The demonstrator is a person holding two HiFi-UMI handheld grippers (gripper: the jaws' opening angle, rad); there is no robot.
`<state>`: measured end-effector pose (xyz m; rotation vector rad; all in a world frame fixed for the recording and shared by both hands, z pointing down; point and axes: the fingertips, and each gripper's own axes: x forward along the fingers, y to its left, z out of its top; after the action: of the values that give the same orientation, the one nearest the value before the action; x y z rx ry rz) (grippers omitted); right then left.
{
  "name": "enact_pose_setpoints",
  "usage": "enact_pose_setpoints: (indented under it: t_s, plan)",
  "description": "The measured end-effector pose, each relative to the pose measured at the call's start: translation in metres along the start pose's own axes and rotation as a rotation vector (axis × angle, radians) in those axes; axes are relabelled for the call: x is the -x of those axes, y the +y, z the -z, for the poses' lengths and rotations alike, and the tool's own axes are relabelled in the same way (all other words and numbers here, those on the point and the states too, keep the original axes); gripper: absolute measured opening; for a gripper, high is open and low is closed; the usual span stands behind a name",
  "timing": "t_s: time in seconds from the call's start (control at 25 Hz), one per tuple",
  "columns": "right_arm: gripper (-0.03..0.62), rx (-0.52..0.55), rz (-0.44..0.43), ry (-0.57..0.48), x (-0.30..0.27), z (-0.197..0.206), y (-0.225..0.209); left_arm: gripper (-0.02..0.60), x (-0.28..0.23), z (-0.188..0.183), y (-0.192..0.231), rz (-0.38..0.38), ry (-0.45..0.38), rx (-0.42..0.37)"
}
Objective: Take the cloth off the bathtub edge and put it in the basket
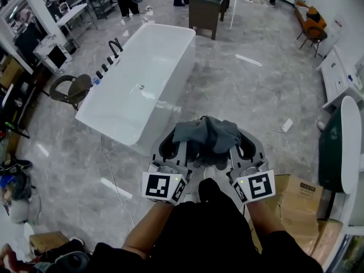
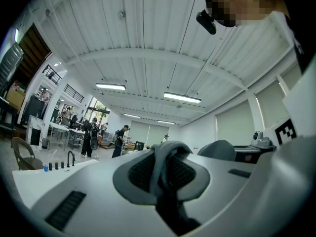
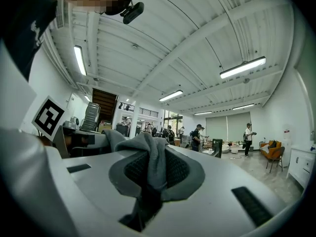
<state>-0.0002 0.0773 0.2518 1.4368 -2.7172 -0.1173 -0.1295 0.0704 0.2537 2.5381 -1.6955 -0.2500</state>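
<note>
**A:** What's biggest, and how many of each thing?

**B:** One grey marbled floor (image 1: 256,90) runs across the whole room. On it stands one white bathtub (image 1: 136,78), a long rectangle that slants from the upper middle of the head view down to the left. Beyond its far end is one dark cabinet (image 1: 207,7). One cardboard box (image 1: 298,195) sits on the floor at the lower right.

**A:** Any chairs?

**B:** Two. A brown chair (image 1: 71,90) is just beside the tub's left side, and an orange chair (image 1: 313,21) stands well apart at the upper right.

**A:** And the grippers?

**B:** Two, side by side and pointing level, away from the person. The left gripper (image 1: 175,145) is clenched on one end of the cloth (image 1: 206,134). Its own view shows a grey fold pinched between the ribbed pads. The right gripper (image 1: 242,145) is clamped on the other end in the same way, with fabric bulging up over its pads.

**A:** How many cloths, and where?

**B:** One, dark grey and bunched. It is off the bathtub edge and held in the air over the floor, just in front of the tub's near end.

**A:** Which way does it lie?

**B:** Its long axis runs left to right from one gripper to the other, across the way they point. The middle humps up and the pinched ends hang down between the jaws.

**A:** What's smallest?

**B:** On the tub's left rim there is one black faucet (image 1: 115,47). Beside it are three small black knobs (image 1: 104,67) in a row.
</note>
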Motion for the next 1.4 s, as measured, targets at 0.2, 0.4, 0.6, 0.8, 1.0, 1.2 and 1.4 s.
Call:
enact_pose_setpoints:
  t_s: [0.2,0.4,0.6,0.8,1.0,1.2,1.4]
  plan:
    - [0.051,-0.036,0.005,0.024,-0.016,0.008,-0.026,0.054,-0.026,0.009,0.003,-0.008,0.019,0.014]
    - [0.051,-0.066,0.011,0.044,-0.038,0.012,-0.044,0.054,-0.052,0.022,0.017,-0.049,0.020,-0.005]
    - [0.051,-0.090,-0.023,0.062,-0.060,0.025,-0.064,0.054,-0.082,0.043,0.028,-0.090,0.049,0.021]
    - [0.051,-0.108,-0.044,0.085,-0.073,0.041,-0.087,0.054,-0.115,0.062,0.023,-0.090,0.087,0.038]
    - [0.051,-0.114,-0.085,0.116,-0.089,0.053,-0.104,0.054,-0.142,0.074,0.028,-0.129,0.105,0.067]
    - [0.051,-0.124,-0.130,0.136,-0.104,0.073,-0.119,0.054,-0.162,0.093,0.030,-0.166,0.135,0.068]
    - [0.051,-0.127,-0.184,0.164,-0.116,0.095,-0.129,0.054,-0.177,0.110,0.030,-0.166,0.144,0.067]
